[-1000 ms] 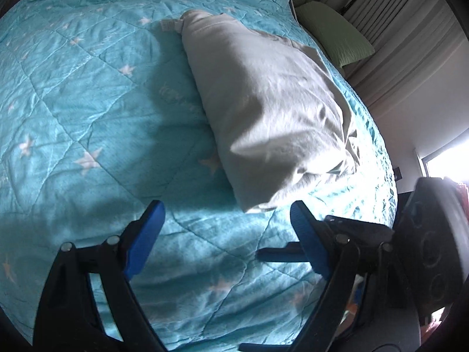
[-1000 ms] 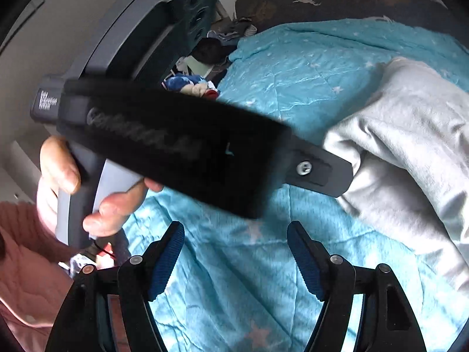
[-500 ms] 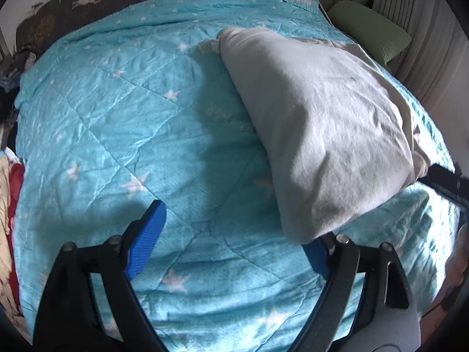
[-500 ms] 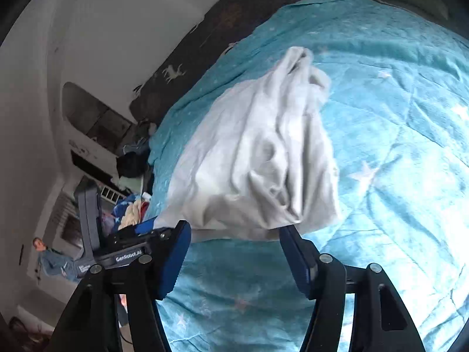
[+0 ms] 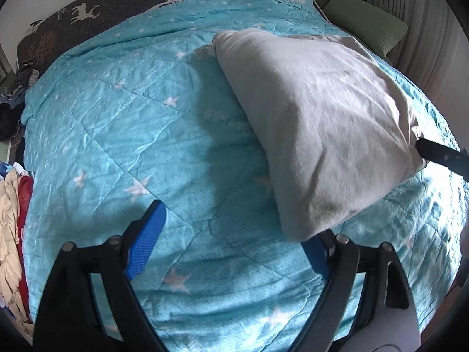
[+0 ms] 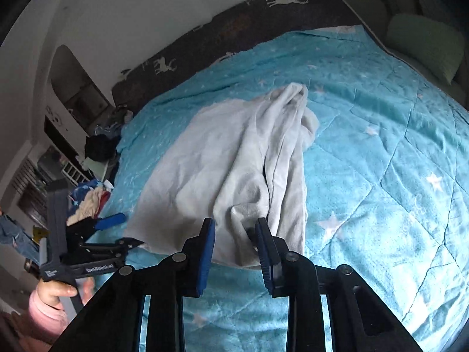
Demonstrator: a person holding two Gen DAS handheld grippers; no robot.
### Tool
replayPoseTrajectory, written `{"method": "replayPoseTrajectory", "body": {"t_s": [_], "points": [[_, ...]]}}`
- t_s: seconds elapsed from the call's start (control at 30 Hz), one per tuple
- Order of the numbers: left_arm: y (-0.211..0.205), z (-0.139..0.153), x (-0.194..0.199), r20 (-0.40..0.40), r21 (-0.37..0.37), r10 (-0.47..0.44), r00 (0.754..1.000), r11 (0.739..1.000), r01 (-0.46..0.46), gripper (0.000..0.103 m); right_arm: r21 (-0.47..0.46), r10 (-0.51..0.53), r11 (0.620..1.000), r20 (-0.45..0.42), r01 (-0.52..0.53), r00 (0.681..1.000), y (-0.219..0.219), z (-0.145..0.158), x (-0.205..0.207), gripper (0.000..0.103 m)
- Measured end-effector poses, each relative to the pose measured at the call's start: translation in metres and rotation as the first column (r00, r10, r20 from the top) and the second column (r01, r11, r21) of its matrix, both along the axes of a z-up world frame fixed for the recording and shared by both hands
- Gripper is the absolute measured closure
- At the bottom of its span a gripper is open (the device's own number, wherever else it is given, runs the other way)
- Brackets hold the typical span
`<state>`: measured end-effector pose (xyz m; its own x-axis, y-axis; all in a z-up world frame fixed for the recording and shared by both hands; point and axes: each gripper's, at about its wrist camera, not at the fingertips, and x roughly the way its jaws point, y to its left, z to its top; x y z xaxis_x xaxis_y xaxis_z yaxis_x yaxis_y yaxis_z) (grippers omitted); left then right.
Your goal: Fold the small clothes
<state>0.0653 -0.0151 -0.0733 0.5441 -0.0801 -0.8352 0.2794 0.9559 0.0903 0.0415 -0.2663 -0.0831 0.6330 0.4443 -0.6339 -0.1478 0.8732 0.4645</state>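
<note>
A pale grey garment [image 5: 316,123] lies on the turquoise star-pattern quilt [image 5: 132,123]; in the right wrist view the garment [image 6: 228,158] is bunched lengthwise. My left gripper [image 5: 231,234] is open at the garment's near corner, and the cloth edge drapes over its right finger [image 5: 316,252]. It also shows in the right wrist view [image 6: 117,228], open. My right gripper [image 6: 234,243] has its jaws narrowed around the garment's near edge, with a gap still between the pads. Its tip shows in the left wrist view [image 5: 439,155] at the garment's right edge.
A dark headboard cover with white deer [image 6: 263,8] runs along the far side of the bed. A green pillow [image 5: 366,20] lies at the far right. A pile of clothes [image 5: 11,205] lies off the bed's left side, with more clutter [image 6: 96,146] beyond.
My right gripper's jaws have narrowed around the garment's near edge. My left gripper has closed in on the opposite corner, and the cloth now covers its right finger.
</note>
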Motion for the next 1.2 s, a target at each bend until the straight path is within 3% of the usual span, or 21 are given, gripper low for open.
{"method": "replayPoseTrajectory", "body": {"t_s": [0.1,0.27,0.3,0.33,0.4,0.6,0.63,0.7,0.73,0.83,0.93,1.07,1.2], "points": [[0.000,0.000,0.000,-0.010,-0.006,0.000,1.000,1.000,0.000,0.016,0.007,-0.020,1.000,-0.048,0.020,0.999,-0.012,-0.006,-0.002,0.073],[-0.001,-0.001,0.001,-0.014,-0.009,-0.001,1.000,1.000,0.001,0.016,-0.035,-0.011,0.999,-0.044,0.010,0.999,-0.014,0.000,-0.008,0.073],[-0.001,-0.002,0.001,-0.018,-0.009,0.000,1.000,1.000,0.000,0.016,-0.045,-0.014,0.999,-0.050,0.012,0.999,-0.012,-0.001,-0.006,0.075],[-0.001,-0.002,0.002,-0.021,-0.009,0.003,1.000,1.000,-0.003,0.016,-0.050,-0.018,0.999,-0.065,0.015,0.998,-0.011,-0.003,-0.002,0.095],[0.000,-0.003,0.002,-0.023,-0.018,0.003,1.000,1.000,-0.004,0.016,-0.022,-0.004,1.000,-0.114,0.002,0.993,-0.010,-0.010,0.006,0.098],[-0.003,-0.004,-0.002,-0.014,-0.011,-0.021,1.000,1.000,0.021,0.016,0.150,-0.107,0.982,-0.069,0.116,0.992,-0.061,0.013,-0.018,0.100],[-0.004,-0.005,-0.004,-0.003,0.006,-0.019,1.000,1.000,0.019,0.016,0.136,-0.131,0.981,-0.066,0.139,0.989,-0.067,0.015,-0.021,0.103],[-0.001,-0.006,-0.005,-0.006,-0.014,-0.019,1.000,1.000,0.019,0.016,0.003,-0.239,0.971,-0.092,0.240,0.967,-0.077,0.008,-0.027,0.102],[0.001,-0.006,-0.005,-0.012,-0.023,-0.017,1.000,1.000,0.017,0.016,0.004,-0.245,0.969,-0.122,0.247,0.962,-0.083,0.000,-0.028,0.102],[0.002,-0.003,-0.008,-0.033,-0.026,-0.034,0.999,0.999,0.033,0.016,0.146,-0.218,0.957,-0.204,0.250,0.954,-0.101,-0.024,-0.035,0.100],[0.001,0.001,-0.015,-0.057,-0.011,-0.062,0.996,0.998,0.061,0.016,0.154,-0.190,0.965,-0.157,0.214,0.969,-0.097,-0.012,-0.035,0.096],[-0.003,0.016,-0.034,-0.084,-0.048,-0.125,0.989,0.991,0.121,0.016,0.142,-0.111,0.983,-0.053,0.118,0.992,-0.074,0.030,-0.015,0.092],[-0.020,0.054,-0.051,0.012,-0.059,-0.182,0.983,0.982,0.182,0.016,0.062,-0.023,0.998,-0.004,0.023,1.000,-0.038,0.063,0.026,0.092]]}}
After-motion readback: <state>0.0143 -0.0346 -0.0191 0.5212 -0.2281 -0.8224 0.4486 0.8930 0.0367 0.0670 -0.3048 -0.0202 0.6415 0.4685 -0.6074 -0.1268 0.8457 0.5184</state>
